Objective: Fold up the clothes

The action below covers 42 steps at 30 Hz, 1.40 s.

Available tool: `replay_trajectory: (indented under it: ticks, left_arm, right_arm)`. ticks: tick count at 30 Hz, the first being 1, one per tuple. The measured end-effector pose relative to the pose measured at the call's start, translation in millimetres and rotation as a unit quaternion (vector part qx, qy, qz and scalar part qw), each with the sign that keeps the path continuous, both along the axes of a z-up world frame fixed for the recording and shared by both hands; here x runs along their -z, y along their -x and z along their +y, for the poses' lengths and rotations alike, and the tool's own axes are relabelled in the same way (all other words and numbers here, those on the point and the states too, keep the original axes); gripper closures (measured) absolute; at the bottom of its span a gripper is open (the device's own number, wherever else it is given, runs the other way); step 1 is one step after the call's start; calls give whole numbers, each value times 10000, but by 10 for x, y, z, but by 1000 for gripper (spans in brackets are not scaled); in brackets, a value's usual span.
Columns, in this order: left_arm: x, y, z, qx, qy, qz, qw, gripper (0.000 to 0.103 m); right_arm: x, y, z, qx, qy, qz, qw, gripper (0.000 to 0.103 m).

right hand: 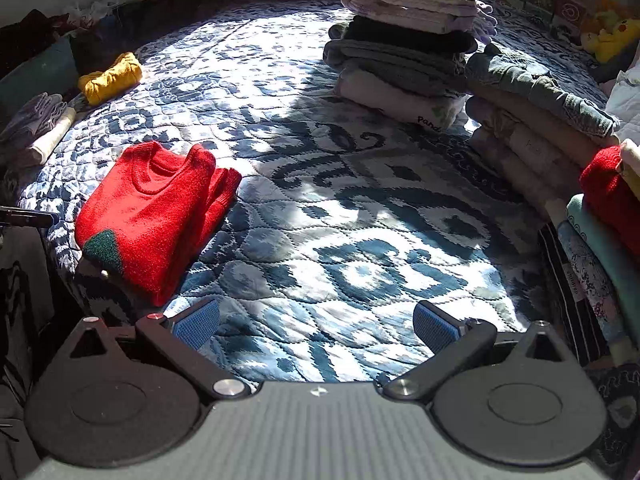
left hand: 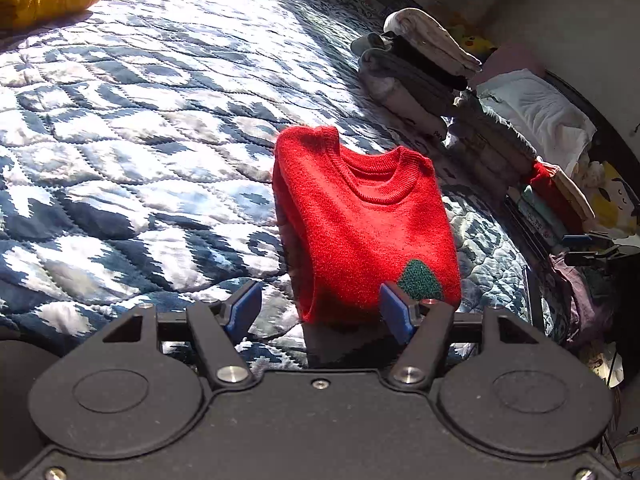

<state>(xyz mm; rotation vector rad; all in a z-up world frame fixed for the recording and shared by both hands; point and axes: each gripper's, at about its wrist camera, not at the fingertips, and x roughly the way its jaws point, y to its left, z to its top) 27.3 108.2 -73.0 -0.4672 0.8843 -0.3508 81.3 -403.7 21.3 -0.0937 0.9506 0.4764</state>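
While sunlight falls across it, quilted blue-and-white bedspread [right hand: 340, 216] carries all items. Stacks of folded clothes [right hand: 408, 44] along far and right sides. Red sweater [right hand: 156, 216], folded, collar up, green patch at near corner, lies flat at left near edge of bedspread. Yellow garment [right hand: 110, 77] far left, well apart. Right gripper [right hand: 316, 326] wide open, empty, over bare quilt. Left gripper [left hand: 320, 312] parted, nothing clamped; right pad at sweater hem, contact unclear
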Motion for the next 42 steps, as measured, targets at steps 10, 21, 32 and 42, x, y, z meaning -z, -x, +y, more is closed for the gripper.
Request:
replay_trajectory:
  ticks: [10,21,32,42]
  left_arm:
    - [345,-691,-49,-187,790,517,9954,37]
    - [36,-1548,-356,392,402,-120,9983,94]
    - [-925,-2189,-248,497,-641,-1783,9806,77]
    - [-378,-2221,-13,647,-1042,-1285,9841,62]
  right_arm:
    - [1113,-607,1219,403,-1995,625,9771,4]
    - [928,-1338,1690,431,-2231,125,9738,74]
    - [120,-2093,1866,378,-1649,-996,9805,30]
    - [554,-2183,1858,466,-1437,-660,9863,30]
